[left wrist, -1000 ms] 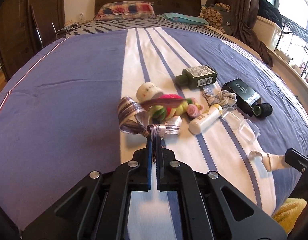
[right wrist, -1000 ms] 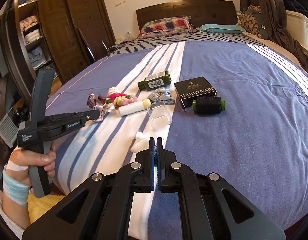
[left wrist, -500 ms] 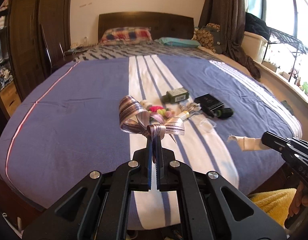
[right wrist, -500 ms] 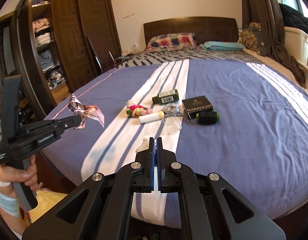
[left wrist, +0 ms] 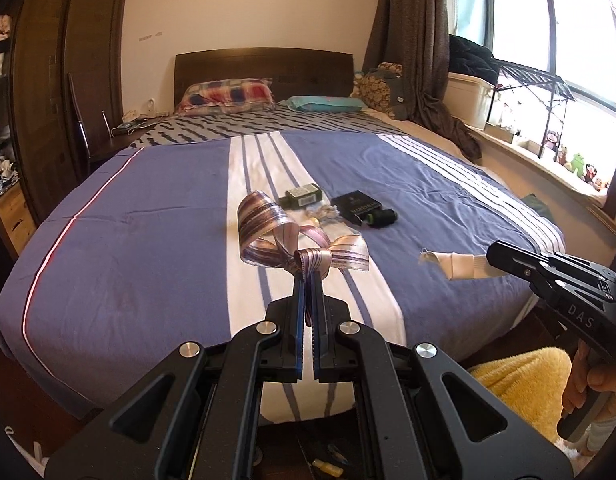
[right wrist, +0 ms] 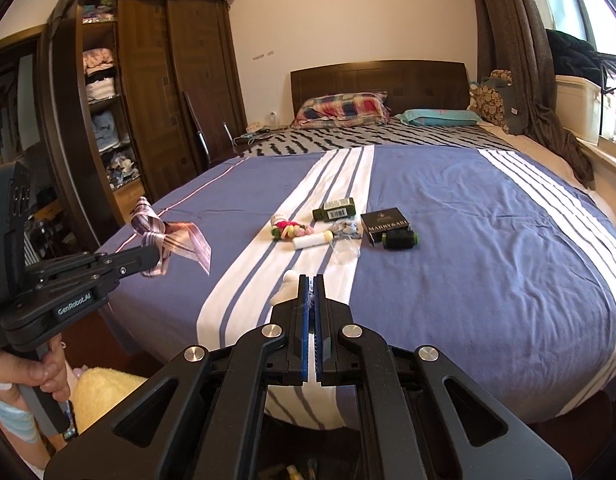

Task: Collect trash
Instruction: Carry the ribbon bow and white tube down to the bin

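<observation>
A home bedroom. A bed point(right wrist: 448, 208) with pillows point(right wrist: 340, 110) fills mid-frame. At left stands a wardrobe point(right wrist: 148, 92) holding folded clothes.

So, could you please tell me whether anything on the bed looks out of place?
Yes: a cluster of small items lies mid-bed on the striped cover: a green bottle on its side, a black box, a white tube and a colourful toy. Nothing looks spilled.

2 wrist views toward bed point(left wrist: 148, 208)

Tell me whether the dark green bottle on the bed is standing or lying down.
Lying down. The dark green bottle rests on its side on the bed, barcode label facing up.
</observation>
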### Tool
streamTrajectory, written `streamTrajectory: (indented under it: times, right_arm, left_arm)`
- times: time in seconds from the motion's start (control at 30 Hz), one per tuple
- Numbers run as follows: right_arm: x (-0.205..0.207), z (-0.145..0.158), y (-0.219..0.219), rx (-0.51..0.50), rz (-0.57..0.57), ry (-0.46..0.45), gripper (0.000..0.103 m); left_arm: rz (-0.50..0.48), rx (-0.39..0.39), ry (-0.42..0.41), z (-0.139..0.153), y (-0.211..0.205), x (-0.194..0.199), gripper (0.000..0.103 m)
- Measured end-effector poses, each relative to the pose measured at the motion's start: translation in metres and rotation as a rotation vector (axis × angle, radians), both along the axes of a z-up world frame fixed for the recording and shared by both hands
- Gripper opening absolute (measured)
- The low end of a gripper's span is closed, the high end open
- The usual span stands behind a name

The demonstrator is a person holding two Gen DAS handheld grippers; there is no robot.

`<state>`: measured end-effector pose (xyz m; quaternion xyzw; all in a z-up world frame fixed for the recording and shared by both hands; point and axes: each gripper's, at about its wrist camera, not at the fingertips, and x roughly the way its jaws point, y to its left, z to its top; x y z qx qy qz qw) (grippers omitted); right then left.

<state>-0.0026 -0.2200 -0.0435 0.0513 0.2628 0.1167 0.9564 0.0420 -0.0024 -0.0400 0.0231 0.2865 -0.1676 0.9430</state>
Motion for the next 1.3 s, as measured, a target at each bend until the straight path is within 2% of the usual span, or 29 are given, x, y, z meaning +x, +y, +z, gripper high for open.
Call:
streamTrajectory:
  times: [0.17,0.4,0.73,0.9,1.17,1.3]
  right_arm:
    - [-0.015,-0.007,-0.004,-0.005,-0.009,0.023,0.003]
    - [-0.024,-0.034,-0.006,-0.020,-0.003,0.098,0.003]
    - [-0.016,-0.099,-0.004,-0.045,-0.001,0.274,0.003]
    - [-0.010,-0.139,-0.001,-0.040,0.002,0.380,0.003]
    - [-0.004,-0.198,0.003,-0.014,0.019,0.543,0.003]
    - [-0.003,-0.223,0.008,-0.016,0.029,0.610,0.003]
  left_arm:
    - [-0.019,0.002,0.031,-0.011,-0.003,-0.017,0.002]
    - [-0.040,0.012,0.127,-0.051,-0.006,-0.027,0.002]
    - [-0.057,0.023,0.294,-0.122,-0.004,-0.019,0.002]
    - [-0.086,0.028,0.388,-0.160,-0.016,-0.015,0.002]
    - [-0.125,0.075,0.577,-0.231,-0.034,-0.007,0.002]
    - [-0.129,0.094,0.643,-0.257,-0.037,-0.006,0.002]
